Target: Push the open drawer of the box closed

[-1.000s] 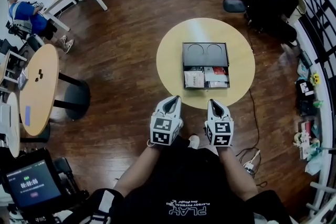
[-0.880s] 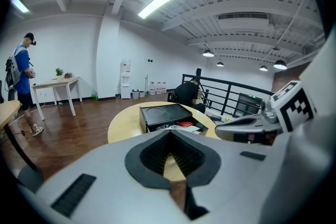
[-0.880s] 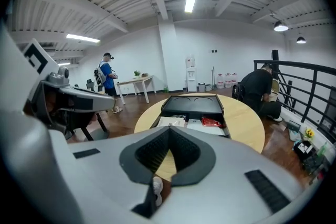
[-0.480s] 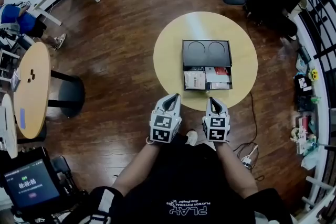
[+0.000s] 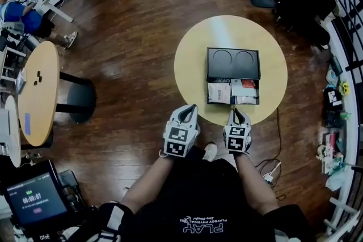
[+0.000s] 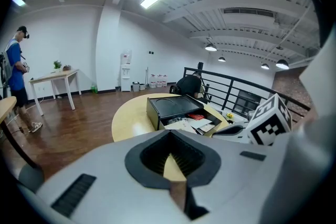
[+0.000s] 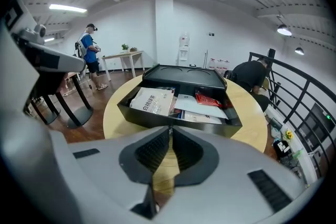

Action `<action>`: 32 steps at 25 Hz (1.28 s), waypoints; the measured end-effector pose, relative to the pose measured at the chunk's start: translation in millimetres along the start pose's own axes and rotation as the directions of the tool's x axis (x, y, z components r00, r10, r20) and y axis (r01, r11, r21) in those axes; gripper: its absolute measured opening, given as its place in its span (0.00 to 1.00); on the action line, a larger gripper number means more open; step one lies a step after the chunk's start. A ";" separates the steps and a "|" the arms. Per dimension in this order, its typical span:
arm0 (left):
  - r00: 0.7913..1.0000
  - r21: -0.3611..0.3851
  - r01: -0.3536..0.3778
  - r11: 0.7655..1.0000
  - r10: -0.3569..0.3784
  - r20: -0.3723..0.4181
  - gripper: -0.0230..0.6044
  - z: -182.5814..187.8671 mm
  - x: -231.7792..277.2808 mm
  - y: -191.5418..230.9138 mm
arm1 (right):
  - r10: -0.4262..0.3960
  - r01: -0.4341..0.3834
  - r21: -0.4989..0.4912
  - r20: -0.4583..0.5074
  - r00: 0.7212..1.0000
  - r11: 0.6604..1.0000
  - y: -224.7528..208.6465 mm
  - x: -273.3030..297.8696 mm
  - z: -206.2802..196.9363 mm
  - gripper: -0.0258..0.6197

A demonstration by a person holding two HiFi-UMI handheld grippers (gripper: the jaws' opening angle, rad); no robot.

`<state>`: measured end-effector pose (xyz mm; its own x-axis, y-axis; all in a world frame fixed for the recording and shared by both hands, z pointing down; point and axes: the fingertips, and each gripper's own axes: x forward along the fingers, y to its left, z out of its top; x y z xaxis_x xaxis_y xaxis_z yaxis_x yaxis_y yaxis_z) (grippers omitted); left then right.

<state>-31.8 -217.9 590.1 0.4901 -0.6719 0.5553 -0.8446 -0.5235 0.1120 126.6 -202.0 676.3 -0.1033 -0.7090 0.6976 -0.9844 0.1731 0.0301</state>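
Squarely on the round yellow worktop (image 5: 193, 65) sits the black box (image 5: 233, 63), its drawer (image 5: 233, 92) pulled out toward the person, full of papers. Both jaw pairs are pressed together, empty — the right tool (image 5: 238, 112) just short of the drawer front, the left tool (image 5: 184, 107) at the worktop's near edge.

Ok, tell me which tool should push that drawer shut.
Right, probably. The right tool points straight at the open drawer, close to its front; the left tool sits off to the drawer's left, by the table rim.
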 end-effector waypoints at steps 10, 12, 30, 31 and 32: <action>1.000 -0.005 -0.017 1.000 0.017 -0.003 0.03 -4.1 -1.2 1.2 | 0.011 -0.009 0.027 -0.078 0.997 1.000 -3.0 23.8 -15.6 0.16; 1.000 -0.004 -0.015 1.000 0.015 -0.007 0.03 -5.5 0.5 0.4 | 0.003 0.000 0.034 -0.083 0.997 0.999 -4.8 31.3 -17.1 0.16; 1.000 -0.021 -0.019 1.000 0.019 0.007 0.03 1.8 6.6 -1.9 | 0.033 -0.027 0.054 -0.104 0.994 0.998 -6.0 38.8 -11.2 0.16; 1.000 -0.023 -0.020 1.000 0.021 0.007 0.03 1.6 6.4 -1.5 | 0.031 -0.026 0.052 -0.099 0.995 0.998 -6.5 39.9 -10.3 0.16; 1.000 -0.025 -0.022 0.999 0.022 0.006 0.03 0.8 5.9 -0.9 | 0.030 -0.025 0.052 -0.095 0.995 0.998 -7.0 40.7 -9.8 0.16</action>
<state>-28.0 -221.8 592.6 0.4725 -0.6868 0.5523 -0.8604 -0.4951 0.1204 130.6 -225.4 711.4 -0.1188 -0.6351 0.7633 -0.9876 0.1553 -0.0244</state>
